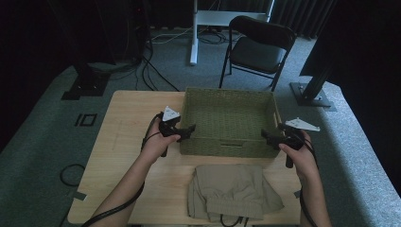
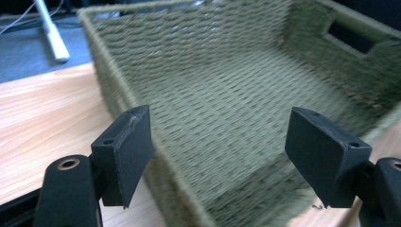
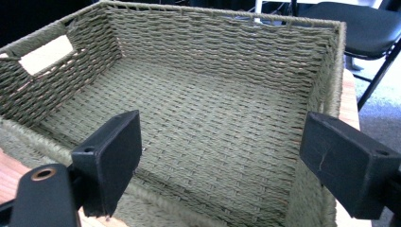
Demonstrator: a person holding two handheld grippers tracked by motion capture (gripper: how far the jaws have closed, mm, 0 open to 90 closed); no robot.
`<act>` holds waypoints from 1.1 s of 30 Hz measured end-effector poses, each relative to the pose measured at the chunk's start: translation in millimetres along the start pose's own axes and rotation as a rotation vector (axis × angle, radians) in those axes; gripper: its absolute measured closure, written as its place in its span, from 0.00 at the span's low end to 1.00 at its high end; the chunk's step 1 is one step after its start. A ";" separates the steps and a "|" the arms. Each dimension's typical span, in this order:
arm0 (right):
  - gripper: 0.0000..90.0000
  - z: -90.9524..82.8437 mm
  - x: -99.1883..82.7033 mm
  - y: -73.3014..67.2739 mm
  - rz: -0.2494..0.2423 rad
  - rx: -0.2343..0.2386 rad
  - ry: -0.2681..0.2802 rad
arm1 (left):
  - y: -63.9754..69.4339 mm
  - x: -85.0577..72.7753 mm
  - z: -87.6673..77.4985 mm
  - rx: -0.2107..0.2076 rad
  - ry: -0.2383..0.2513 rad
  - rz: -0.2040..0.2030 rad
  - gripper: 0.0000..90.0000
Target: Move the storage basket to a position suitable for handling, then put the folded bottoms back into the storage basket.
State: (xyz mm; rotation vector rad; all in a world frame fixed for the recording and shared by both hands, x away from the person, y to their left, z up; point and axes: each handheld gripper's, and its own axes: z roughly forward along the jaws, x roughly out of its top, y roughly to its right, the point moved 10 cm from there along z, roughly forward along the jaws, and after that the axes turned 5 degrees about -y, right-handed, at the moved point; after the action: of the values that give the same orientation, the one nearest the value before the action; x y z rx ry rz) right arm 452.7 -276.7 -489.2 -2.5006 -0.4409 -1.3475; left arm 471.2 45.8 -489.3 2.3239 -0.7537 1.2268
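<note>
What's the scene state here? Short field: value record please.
surface: wooden table
basket: green woven basket, empty, at the far middle of the table
garment: folded khaki garment at the near edge, in front of the basket, outside it
left gripper: open, at the basket's near left corner, holding nothing
right gripper: open, at the basket's near right corner, holding nothing
background: black folding chair on the carpet beyond the table

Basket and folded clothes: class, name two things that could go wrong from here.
1. Both grippers, left and right, are open at the basket's near corners; closing unevenly could skew or tip it.
2. The folded clothes lie just in front of the basket; pulling it nearer could rumple them.
</note>
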 end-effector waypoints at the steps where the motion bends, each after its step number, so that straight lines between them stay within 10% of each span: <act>1: 0.15 -1.0 -0.9 -2.1 -0.011 0.003 0.000 | 2.7 -0.2 -2.2 -0.011 0.002 0.010 0.28; 19: 0.15 -12.3 -12.0 -23.0 -0.068 0.048 0.004 | 17.9 -26.8 -26.0 -0.070 0.005 0.045 0.28; 33: 0.15 -25.9 -27.2 -41.1 -0.098 0.089 -0.005 | 56.9 -44.9 -35.5 -0.152 -0.015 0.091 0.28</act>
State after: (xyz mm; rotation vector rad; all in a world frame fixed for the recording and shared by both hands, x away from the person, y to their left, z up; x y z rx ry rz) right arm 402.9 -252.4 -494.6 -2.4386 -0.6177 -1.3264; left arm 392.3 34.5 -502.5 2.1996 -0.9341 1.1483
